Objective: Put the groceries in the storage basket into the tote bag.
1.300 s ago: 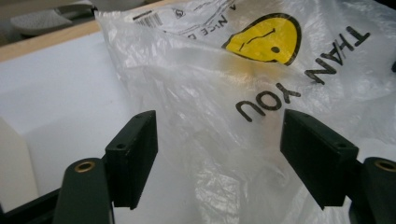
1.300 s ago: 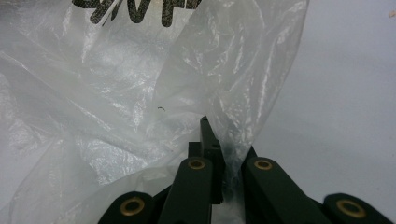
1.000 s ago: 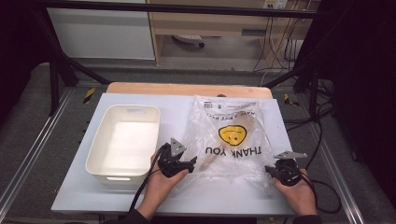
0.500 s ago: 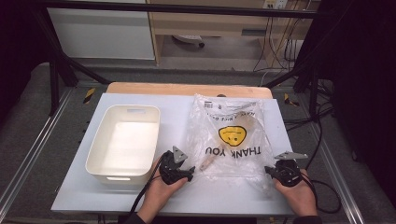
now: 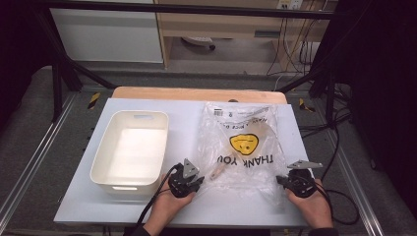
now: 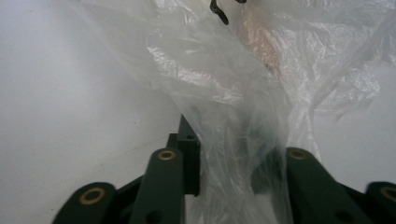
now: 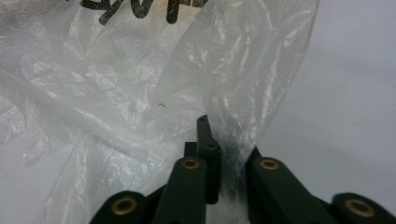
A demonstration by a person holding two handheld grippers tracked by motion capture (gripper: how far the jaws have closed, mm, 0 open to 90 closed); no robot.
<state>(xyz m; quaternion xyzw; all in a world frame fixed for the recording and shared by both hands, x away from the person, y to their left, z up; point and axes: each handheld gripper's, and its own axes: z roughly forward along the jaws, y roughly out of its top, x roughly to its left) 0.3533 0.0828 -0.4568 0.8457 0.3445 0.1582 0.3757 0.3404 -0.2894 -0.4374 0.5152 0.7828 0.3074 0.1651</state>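
Clear plastic bag [image 5: 243, 147], smiley and "THANK YOU" print, flat on white table [image 5: 196, 110] beside white tub [image 5: 129, 147]. Left gripper [image 5: 193, 181]: jaws just closing, bag's near-left corner between them. Right gripper [image 5: 284, 181]: clamped on near-right corner, jaws just easing slightly apart.

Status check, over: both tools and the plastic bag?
Left tool just closing on bag corner. Right tool pinching other corner. White bin alongside, not obstructing.

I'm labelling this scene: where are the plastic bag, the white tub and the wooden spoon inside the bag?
plastic bag [image 5: 241, 142], high view, its yellow smiley print.
white tub [image 5: 142, 117], high view, its far rim.
wooden spoon [image 5: 219, 169], high view, its handle.
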